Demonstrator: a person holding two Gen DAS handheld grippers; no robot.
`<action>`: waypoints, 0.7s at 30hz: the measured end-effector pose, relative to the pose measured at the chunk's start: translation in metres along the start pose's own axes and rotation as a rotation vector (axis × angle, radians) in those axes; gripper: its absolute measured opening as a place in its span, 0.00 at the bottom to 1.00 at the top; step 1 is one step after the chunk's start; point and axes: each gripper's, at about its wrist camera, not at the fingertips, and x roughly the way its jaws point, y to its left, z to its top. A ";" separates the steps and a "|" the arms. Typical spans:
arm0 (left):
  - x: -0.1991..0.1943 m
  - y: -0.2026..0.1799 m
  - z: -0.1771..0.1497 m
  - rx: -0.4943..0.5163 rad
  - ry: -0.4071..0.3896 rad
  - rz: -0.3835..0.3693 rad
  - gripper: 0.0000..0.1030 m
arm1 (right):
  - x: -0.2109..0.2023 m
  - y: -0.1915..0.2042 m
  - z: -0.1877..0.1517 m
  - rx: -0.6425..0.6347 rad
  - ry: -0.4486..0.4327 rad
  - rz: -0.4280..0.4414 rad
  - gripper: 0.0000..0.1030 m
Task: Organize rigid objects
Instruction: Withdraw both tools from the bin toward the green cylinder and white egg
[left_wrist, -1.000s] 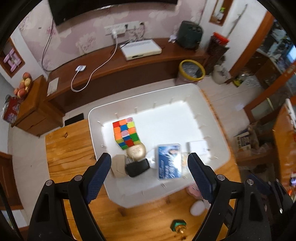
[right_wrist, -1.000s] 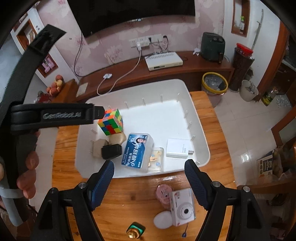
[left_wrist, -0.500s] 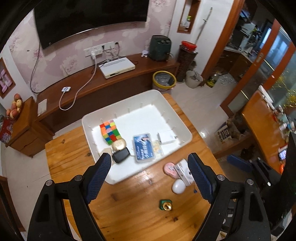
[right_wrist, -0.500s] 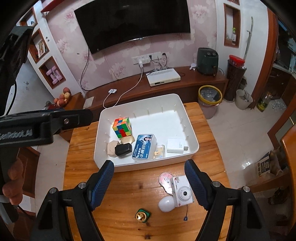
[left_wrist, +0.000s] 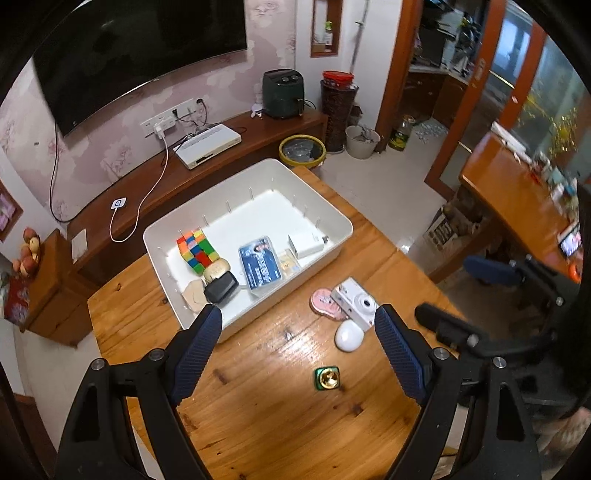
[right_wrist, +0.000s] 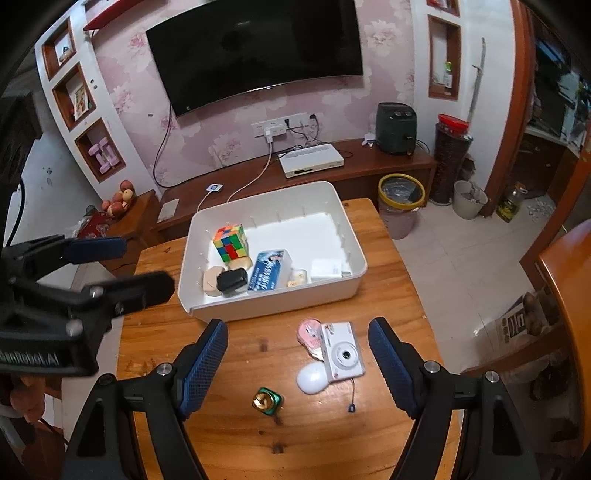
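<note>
Overhead, both grippers hang high above the wooden table (right_wrist: 243, 435), each with its jaws spread wide and nothing between them. Seen from the left wrist, the left gripper (left_wrist: 297, 349) frames the near table edge; seen from the right wrist, the right gripper (right_wrist: 297, 363) frames the loose items, while the left gripper shows again at the left border of that view.

On the far half of the table sits a white bin (right_wrist: 280, 304). Inside it, towards its left side, stands a Rubik's cube (right_wrist: 231, 242), with a beige wooden piece (right_wrist: 209, 280) and a black box (right_wrist: 232, 280) touching each other in front of it. A blue-labelled clear case (right_wrist: 267, 275) lies in the middle, and a white charger (right_wrist: 327, 268) rests near the right wall.

Outside the bin, on the bare wood, a white instant camera (right_wrist: 341, 352) lies partly over a pink round item (right_wrist: 309, 332), and a white egg-shaped object (right_wrist: 312, 377) touches the camera's near corner. A green and gold bell-like object (right_wrist: 266, 399) sits apart, nearer the camera
</note>
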 end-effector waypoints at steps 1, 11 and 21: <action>0.003 -0.002 -0.004 0.000 0.007 -0.004 0.85 | 0.000 -0.003 -0.004 0.001 0.000 -0.007 0.77; 0.047 -0.005 -0.046 -0.060 0.103 0.005 0.85 | 0.019 -0.028 -0.052 -0.005 0.038 -0.066 0.77; 0.105 -0.009 -0.095 -0.105 0.264 0.003 0.84 | 0.064 -0.065 -0.104 0.086 0.178 -0.088 0.77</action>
